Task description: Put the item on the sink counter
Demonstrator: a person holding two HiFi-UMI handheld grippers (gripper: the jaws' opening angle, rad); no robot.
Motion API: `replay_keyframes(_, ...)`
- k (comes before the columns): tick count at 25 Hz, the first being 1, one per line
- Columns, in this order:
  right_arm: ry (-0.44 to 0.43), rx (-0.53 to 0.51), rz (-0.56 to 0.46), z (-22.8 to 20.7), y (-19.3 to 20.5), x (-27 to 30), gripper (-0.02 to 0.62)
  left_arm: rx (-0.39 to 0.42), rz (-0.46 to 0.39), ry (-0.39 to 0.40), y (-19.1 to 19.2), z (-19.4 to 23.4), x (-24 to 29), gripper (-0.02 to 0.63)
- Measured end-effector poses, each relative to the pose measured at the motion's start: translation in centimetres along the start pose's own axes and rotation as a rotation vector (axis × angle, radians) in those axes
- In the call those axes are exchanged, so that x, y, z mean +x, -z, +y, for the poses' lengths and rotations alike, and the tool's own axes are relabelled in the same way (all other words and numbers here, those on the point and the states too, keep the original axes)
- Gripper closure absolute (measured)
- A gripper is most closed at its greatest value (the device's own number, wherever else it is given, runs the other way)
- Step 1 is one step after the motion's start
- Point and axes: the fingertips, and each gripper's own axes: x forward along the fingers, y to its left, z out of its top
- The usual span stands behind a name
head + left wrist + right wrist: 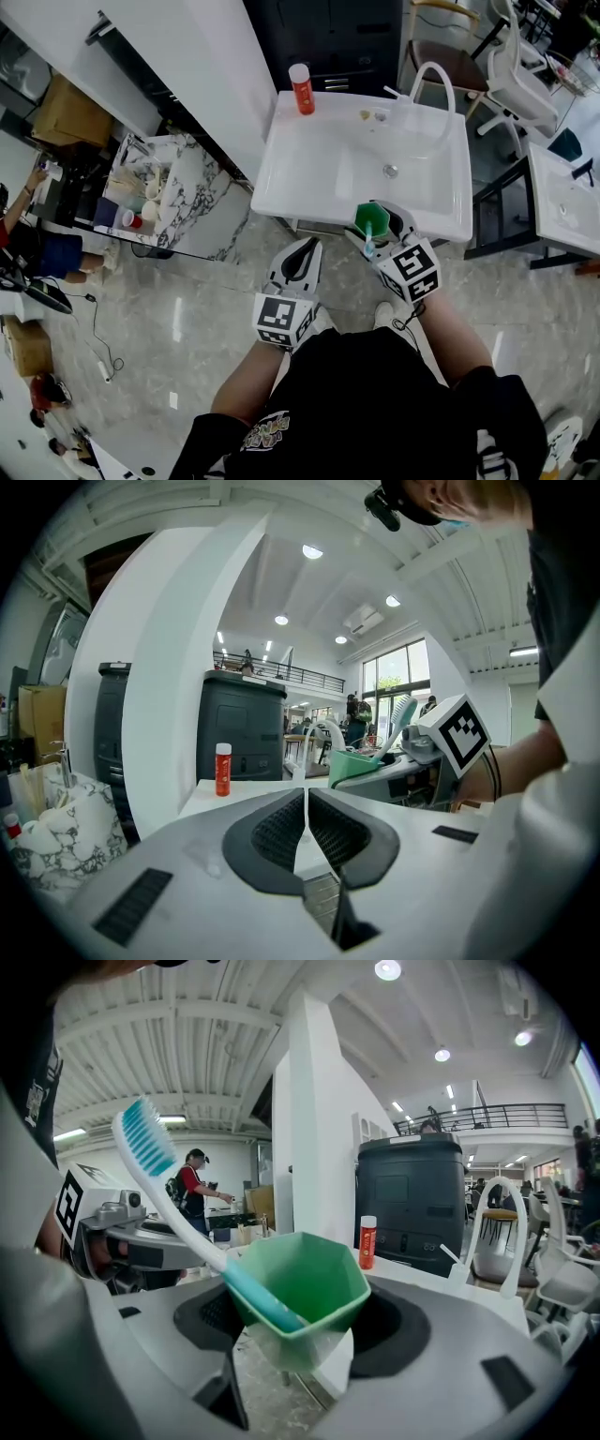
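My right gripper (377,232) is clamped on the lower walls of a green plastic cup (371,219), right of centre in the head view at the near edge of the white sink counter (298,150). A toothbrush (178,1206) leans loose inside the cup. My left gripper (298,264), lower centre, has its jaws pressed together on nothing. The cup looks light, stiff and smooth, so I judge it must stay upright, with flat rim free at the basin's left, away from the orange bottle (301,89) and faucet (435,86).
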Motion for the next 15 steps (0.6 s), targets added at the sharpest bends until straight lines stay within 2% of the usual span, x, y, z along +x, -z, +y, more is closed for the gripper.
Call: replay_keyframes(15, 0.066, -0.029, -0.01, 4.3, -2.7, 4.4, 0.241, 0.024, -0.024, 0.089, -0.1, 5.0, -3.2, 0.584)
